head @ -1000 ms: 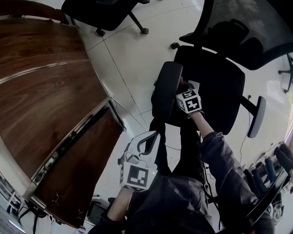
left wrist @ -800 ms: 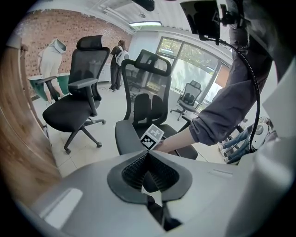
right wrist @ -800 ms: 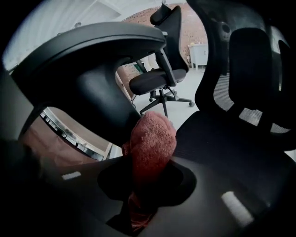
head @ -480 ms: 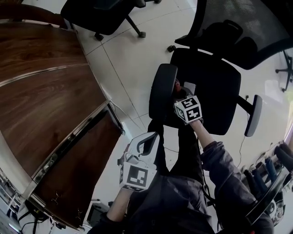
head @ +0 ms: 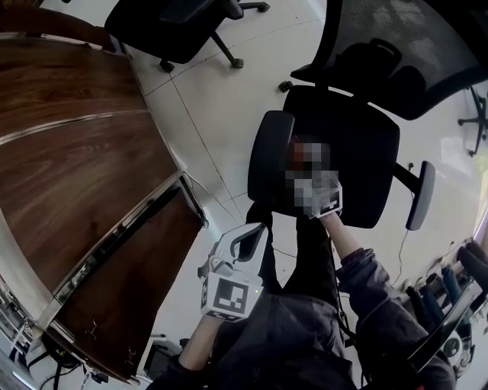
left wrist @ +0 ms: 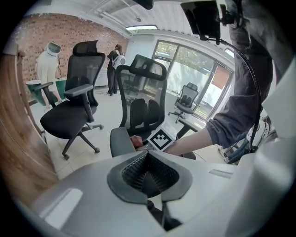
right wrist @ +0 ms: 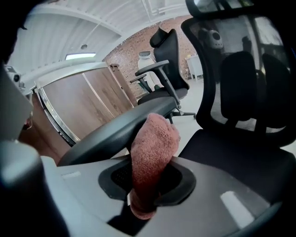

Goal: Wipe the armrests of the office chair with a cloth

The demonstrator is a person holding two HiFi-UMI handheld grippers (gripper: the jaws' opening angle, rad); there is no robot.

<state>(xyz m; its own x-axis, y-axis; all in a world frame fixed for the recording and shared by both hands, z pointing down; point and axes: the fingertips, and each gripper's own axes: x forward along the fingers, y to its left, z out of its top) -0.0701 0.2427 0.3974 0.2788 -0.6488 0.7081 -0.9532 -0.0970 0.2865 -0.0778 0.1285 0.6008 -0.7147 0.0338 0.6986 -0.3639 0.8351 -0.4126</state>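
Observation:
The black office chair's seat (head: 358, 145) lies below me, with its left armrest (head: 268, 164) and right armrest (head: 419, 196). My right gripper (head: 301, 158), partly under a mosaic patch, is shut on a pink cloth (right wrist: 152, 148). The cloth's bunched end presses against the inner side of the left armrest (right wrist: 111, 132). My left gripper (head: 255, 228) hangs near my body, off the chair, shut with nothing between its jaws (left wrist: 148, 173). In the left gripper view the cloth (left wrist: 136, 140) shows beside the armrest (left wrist: 121, 141).
A curved wooden desk (head: 76, 152) fills the left side. A second black office chair (head: 183, 23) stands on the pale tiled floor beyond it. More chairs (left wrist: 74, 111) and two people (left wrist: 48, 65) are far back in the room.
My right gripper has slid with the cloth along the left armrest toward me. The left gripper has stayed in place.

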